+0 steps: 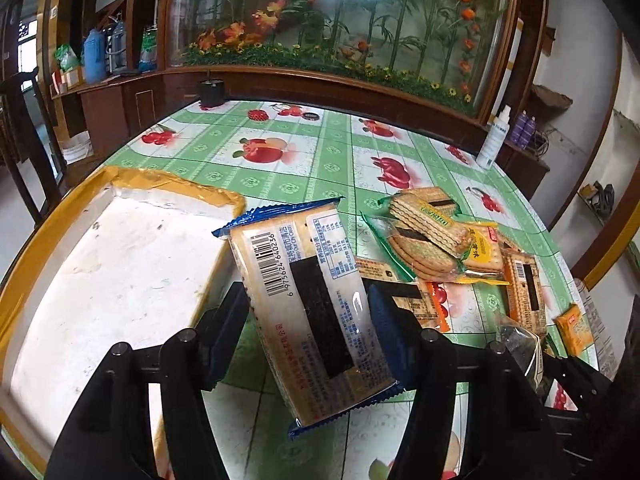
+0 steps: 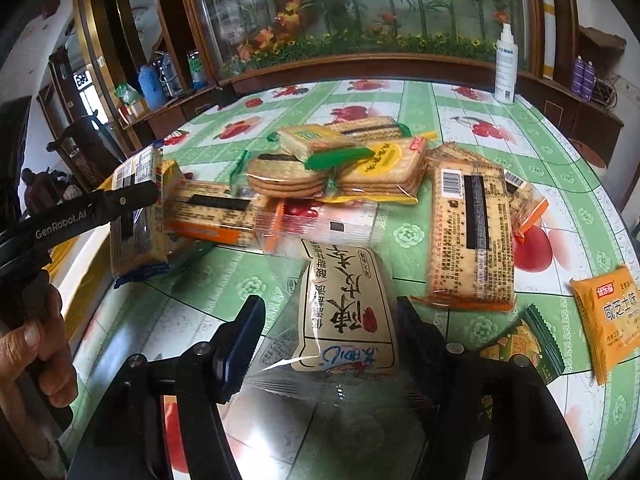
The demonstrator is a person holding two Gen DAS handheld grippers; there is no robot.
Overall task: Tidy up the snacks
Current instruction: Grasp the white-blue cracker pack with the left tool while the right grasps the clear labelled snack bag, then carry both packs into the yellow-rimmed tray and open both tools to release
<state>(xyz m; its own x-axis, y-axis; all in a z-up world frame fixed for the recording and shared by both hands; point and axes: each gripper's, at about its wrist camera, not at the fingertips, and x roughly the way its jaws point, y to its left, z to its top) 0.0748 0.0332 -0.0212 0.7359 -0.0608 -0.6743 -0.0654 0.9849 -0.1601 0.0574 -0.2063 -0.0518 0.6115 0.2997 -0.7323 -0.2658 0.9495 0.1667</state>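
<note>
The cracker packet (image 1: 308, 312) carries barcode number 6975624640236; the left hand-held gripper (image 2: 80, 216) reads "GenRobot.AI".

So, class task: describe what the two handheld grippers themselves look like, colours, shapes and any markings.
Both grippers, left and right, are black plastic with dark blue ribbed pads on their jaws and round screw heads on the arms. The left one bears white "GenRobot.AI" lettering on its side. No cables or sleeves show.

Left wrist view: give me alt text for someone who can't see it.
The left tool grips a blue-edged clear packet of crackers, lifted beside a white tray with a yellow rim. More biscuit packets lie heaped on the green fruit-print tablecloth.
</note>
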